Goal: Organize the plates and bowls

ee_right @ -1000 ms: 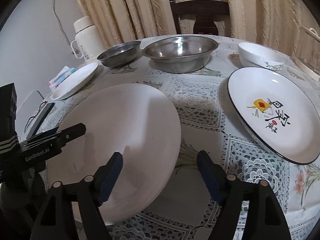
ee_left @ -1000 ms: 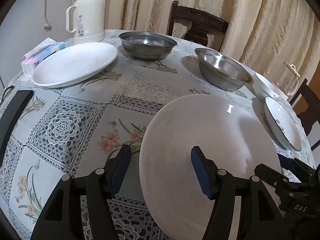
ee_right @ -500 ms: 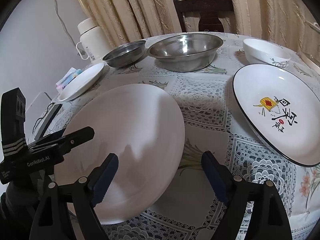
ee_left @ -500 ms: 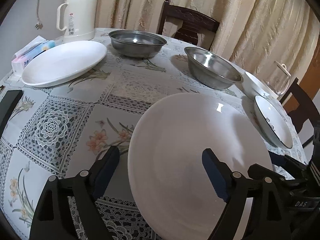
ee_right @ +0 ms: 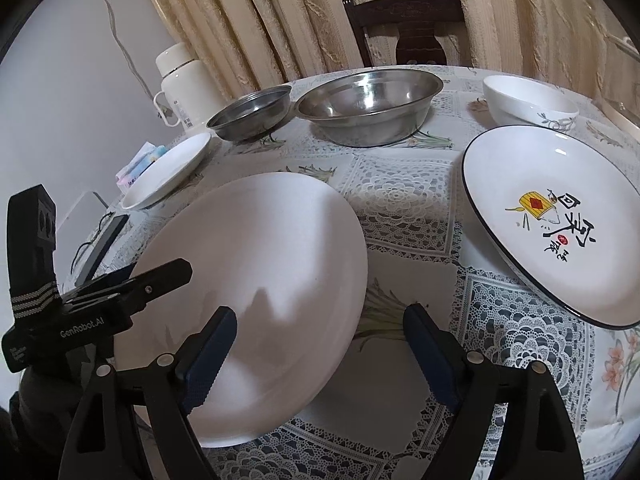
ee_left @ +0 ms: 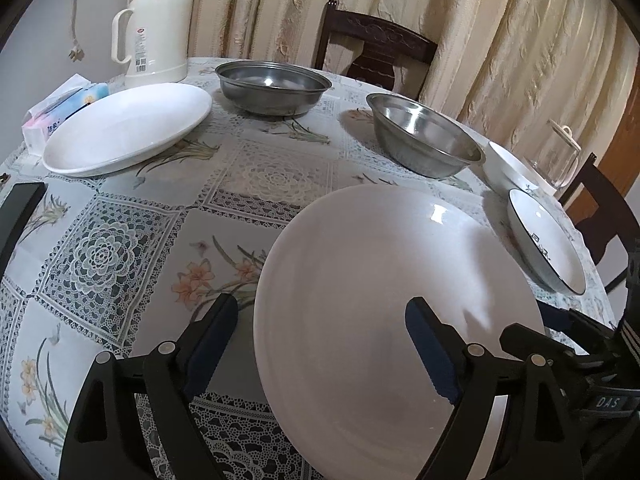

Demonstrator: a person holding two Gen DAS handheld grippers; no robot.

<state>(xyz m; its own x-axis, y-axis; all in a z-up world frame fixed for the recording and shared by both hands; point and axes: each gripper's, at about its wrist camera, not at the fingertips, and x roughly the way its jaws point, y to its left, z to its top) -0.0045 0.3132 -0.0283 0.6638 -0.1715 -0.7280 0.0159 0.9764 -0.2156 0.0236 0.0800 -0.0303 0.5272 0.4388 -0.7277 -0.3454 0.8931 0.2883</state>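
Observation:
A large plain white plate [ee_left: 380, 280] [ee_right: 260, 248] lies near the table's front edge. My left gripper [ee_left: 320, 340] is open, with the plate's left rim between its fingers. My right gripper [ee_right: 320, 344] is open too, straddling the plate's right rim. Neither pad touches the plate. A second white plate [ee_left: 128, 128] [ee_right: 168, 168] sits at the far left. Two steel bowls [ee_left: 272, 84] [ee_left: 424, 136] stand at the back. A black-rimmed printed plate [ee_right: 552, 220] and a white bowl [ee_right: 528, 100] are on the right.
A cream thermos [ee_left: 156, 24] and a tissue pack [ee_left: 60, 108] stand at the back left. A glass jar [ee_left: 556, 156] is at the far right, a dark flat object [ee_left: 20, 208] at the left edge. A wooden chair [ee_left: 376, 48] and curtains are behind the table.
My left gripper's fingers have spread wider apart around the plate's rim. The right gripper's have widened slightly. Both views have shifted a little; the plate stays in the same place.

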